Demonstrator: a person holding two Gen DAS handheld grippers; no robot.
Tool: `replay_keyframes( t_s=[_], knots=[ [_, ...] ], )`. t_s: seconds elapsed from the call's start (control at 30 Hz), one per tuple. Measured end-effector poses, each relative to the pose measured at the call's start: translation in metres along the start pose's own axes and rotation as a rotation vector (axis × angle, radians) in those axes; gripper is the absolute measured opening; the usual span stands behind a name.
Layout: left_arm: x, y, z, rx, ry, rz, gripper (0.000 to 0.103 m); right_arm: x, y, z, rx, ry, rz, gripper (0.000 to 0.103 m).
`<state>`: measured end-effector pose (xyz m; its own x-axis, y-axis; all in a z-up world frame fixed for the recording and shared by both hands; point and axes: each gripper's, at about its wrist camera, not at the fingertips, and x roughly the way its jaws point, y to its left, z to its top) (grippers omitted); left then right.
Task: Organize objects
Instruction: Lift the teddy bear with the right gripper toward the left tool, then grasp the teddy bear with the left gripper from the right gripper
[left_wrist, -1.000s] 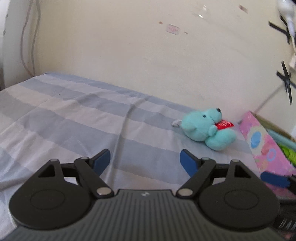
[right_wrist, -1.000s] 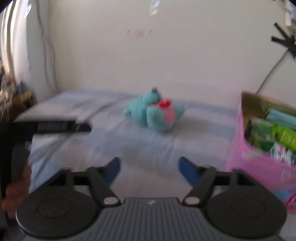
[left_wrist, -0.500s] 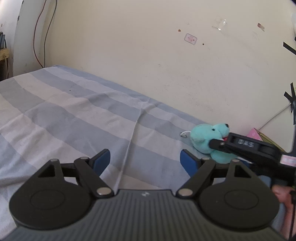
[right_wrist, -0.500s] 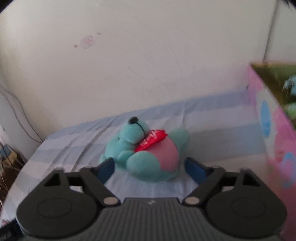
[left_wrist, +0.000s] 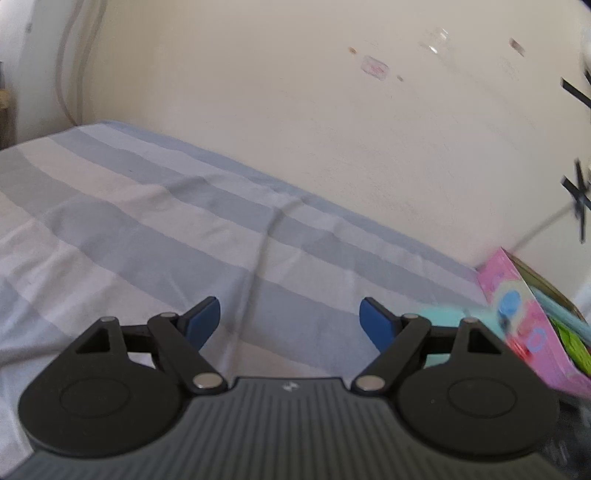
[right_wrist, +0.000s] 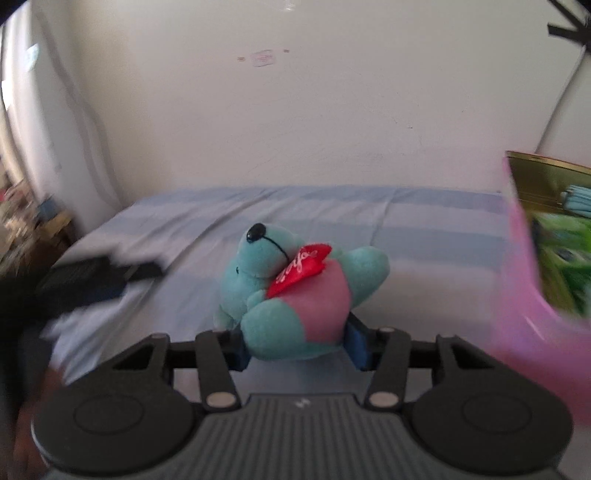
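A teal plush bear (right_wrist: 291, 291) with a pink belly and a red heart sits between the blue pads of my right gripper (right_wrist: 299, 349), which is shut on its lower body. It seems lifted above the striped bed sheet (right_wrist: 424, 236). A teal blur of the bear (left_wrist: 443, 317) shows behind my left gripper's right finger. My left gripper (left_wrist: 290, 319) is open and empty above the sheet (left_wrist: 147, 229). A pink box (right_wrist: 517, 314) with green packets stands at the right; it also shows in the left wrist view (left_wrist: 532, 325).
A cream wall (left_wrist: 332, 129) backs the bed. Cables hang at the left wall corner (left_wrist: 66, 81). My left gripper appears as a dark blur (right_wrist: 85, 284) at the left of the right wrist view. Cluttered shelves (right_wrist: 22, 221) stand beyond the bed's left edge.
My right gripper closed on the bear and lifted it from the sheet toward the pink box. The bear is gone from its spot near the wall in the left wrist view.
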<state>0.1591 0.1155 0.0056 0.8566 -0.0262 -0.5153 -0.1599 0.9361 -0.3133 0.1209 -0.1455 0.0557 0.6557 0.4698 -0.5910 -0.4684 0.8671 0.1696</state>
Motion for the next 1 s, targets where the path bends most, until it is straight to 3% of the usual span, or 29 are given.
replay_keyframes(
  t_s=[0.13, 0.27, 0.37, 0.47, 0.63, 0.8, 1.0],
  knots=[
    [0.0, -0.023, -0.01, 0.135, 0.029, -0.076, 0.084, -0.059, -0.012, -0.037, 0.002, -0.025, -0.047, 0.048],
    [-0.012, -0.054, -0.025, 0.313, 0.001, -0.127, 0.084, -0.104, -0.035, -0.064, 0.049, -0.08, -0.164, 0.048],
    [-0.018, -0.068, -0.034, 0.308, 0.082, -0.22, 0.084, -0.127, -0.055, -0.08, 0.13, -0.106, -0.217, 0.048],
    [-0.036, -0.086, -0.045, 0.312, 0.11, -0.296, 0.084, -0.135, -0.07, -0.09, 0.188, -0.116, -0.213, 0.049],
    [-0.067, -0.116, -0.066, 0.319, 0.144, -0.43, 0.095, -0.132, -0.069, -0.093, 0.167, -0.129, -0.213, 0.051],
    [-0.077, -0.141, -0.079, 0.37, 0.17, -0.461, 0.095, -0.133, -0.071, -0.1, 0.195, -0.139, -0.189, 0.052],
    [-0.073, -0.148, -0.079, 0.332, 0.247, -0.499, 0.095, -0.14, -0.072, -0.105, 0.185, -0.12, -0.184, 0.056]
  ],
)
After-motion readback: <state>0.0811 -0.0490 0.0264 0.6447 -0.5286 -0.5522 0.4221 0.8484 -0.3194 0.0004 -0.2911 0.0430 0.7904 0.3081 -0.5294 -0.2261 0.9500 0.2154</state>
